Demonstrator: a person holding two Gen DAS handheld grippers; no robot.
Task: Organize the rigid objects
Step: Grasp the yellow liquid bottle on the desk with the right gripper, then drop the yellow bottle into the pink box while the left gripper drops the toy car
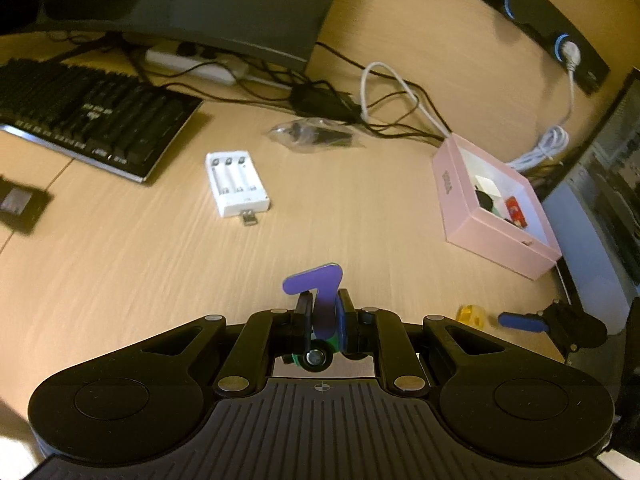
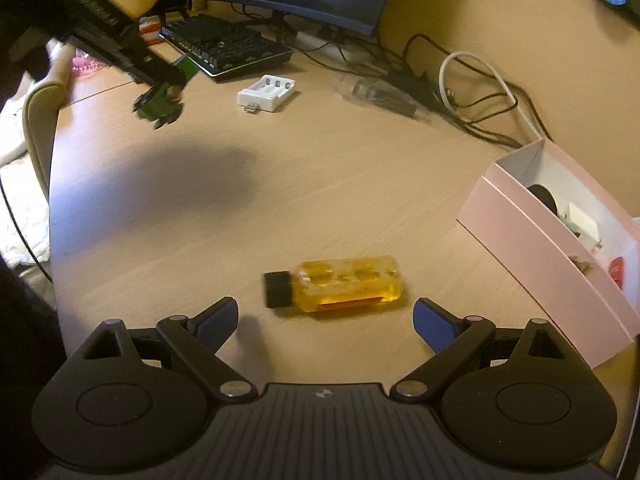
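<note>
- Nearest the camera, the left gripper (image 1: 324, 316) is clamped narrowly on a flat purple number seven (image 1: 320, 284), held above the desk.
- The right gripper (image 2: 326, 320) stands wide and empty, its blue fingertips (image 2: 434, 322) either side of a yellow translucent card reader (image 2: 344, 288) lying on the wooden desk (image 2: 200, 220).
- The step appears to be gathering loose items into the pink box (image 1: 460, 200), which sits to the right and already holds several small things.
- Next, the right jaws would need to lower and close on the reader.
- Around: a white battery charger (image 1: 237, 184), black keyboard (image 1: 88, 116), monitor (image 1: 200, 4), tangled cables (image 1: 384, 96).
</note>
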